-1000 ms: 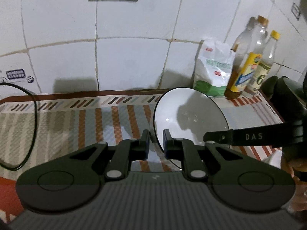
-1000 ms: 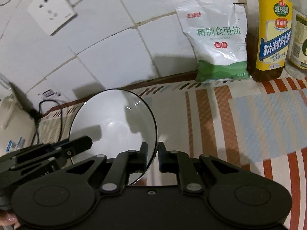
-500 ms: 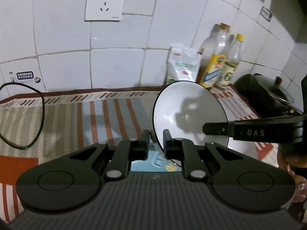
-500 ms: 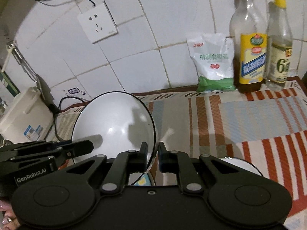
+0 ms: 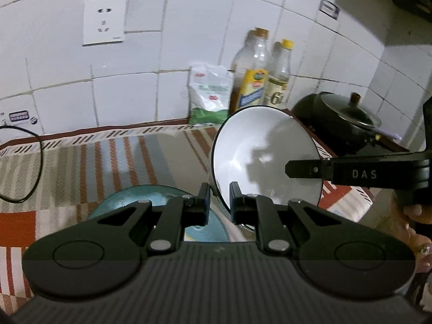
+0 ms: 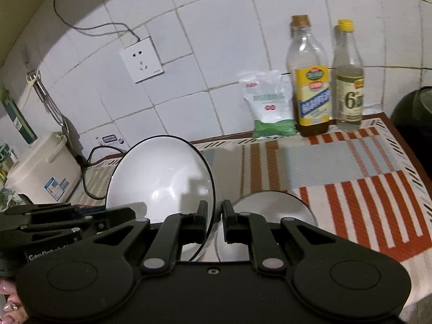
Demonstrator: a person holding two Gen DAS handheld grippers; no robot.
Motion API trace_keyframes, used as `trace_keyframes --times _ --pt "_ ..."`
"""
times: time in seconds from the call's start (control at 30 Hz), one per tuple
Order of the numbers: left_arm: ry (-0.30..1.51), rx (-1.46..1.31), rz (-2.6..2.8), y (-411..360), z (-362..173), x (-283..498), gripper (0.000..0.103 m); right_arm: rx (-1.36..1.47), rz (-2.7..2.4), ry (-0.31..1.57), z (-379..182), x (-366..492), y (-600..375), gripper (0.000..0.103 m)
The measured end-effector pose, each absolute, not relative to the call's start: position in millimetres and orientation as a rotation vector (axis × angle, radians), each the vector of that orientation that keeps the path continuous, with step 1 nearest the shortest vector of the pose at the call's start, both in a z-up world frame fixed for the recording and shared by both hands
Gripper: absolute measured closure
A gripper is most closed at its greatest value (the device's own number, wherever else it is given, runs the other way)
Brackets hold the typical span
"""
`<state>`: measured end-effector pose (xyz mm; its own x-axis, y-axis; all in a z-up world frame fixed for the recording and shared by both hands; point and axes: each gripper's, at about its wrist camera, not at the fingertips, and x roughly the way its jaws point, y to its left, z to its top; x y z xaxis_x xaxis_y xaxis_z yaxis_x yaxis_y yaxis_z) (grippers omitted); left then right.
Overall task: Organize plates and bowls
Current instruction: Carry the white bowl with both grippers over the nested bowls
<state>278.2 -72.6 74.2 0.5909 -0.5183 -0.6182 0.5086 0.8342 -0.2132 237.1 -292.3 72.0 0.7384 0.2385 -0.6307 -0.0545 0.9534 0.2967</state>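
Against white wall tiles, both the left tool [image 5: 219,198] and right tool [image 6: 215,217] are gripping a tilted white bowl [image 5: 266,159] above the striped table [image 6: 351,167].

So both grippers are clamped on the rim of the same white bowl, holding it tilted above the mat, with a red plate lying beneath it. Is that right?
Not quite. The plate beneath is teal, not red, as the left wrist view shows. The rest holds: the left gripper and the right gripper both clamp the rim of the one white bowl, tilted above the striped mat.
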Motion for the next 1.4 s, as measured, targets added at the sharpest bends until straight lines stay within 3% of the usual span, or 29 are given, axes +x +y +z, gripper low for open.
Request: trace_keyframes --times 0.7,1.13,1.4 --pt "0.805 0.062 -0.633 -151.6 33.2 284.2 0.09 0.271 0.097 0.684 23.7 226.8 -353.2 0.089" --pt "0.831 0.068 -0.644 -152.4 20.4 295.1 0.09 0.038 0.056 0.634 10.4 229.4 -327.6 0.088" --pt "0.851 0.056 -0.629 -154.9 20.3 301.3 0.087 -0.035 0.022 0.592 5.4 231.3 -321.9 0.081"
